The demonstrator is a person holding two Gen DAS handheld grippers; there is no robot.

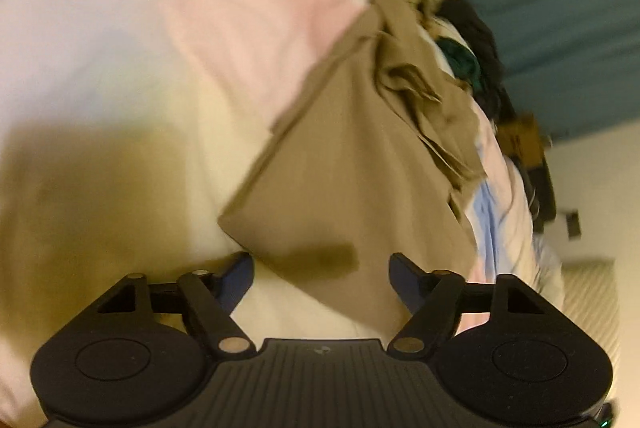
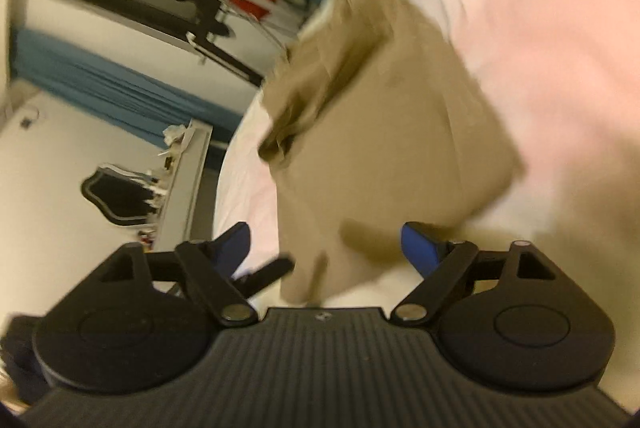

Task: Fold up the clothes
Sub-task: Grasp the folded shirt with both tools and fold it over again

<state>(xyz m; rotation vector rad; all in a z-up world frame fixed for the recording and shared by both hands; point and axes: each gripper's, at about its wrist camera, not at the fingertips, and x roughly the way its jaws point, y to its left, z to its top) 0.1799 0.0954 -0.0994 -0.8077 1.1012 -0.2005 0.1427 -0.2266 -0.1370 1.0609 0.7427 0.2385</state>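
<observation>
Lying on the bed (image 1: 100, 68), your tan garment (image 1: 352, 168) has a flat near part and a bunched far end; more clothes (image 1: 476, 40) wait heaped. Left tongs (image 1: 321, 268) and right tongs (image 2: 326, 248) gape wide, holding nothing.

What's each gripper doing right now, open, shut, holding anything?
Left gripper: open, holding nothing, above the tan garment.
Right gripper: open, holding nothing, tan garment ahead.
</observation>
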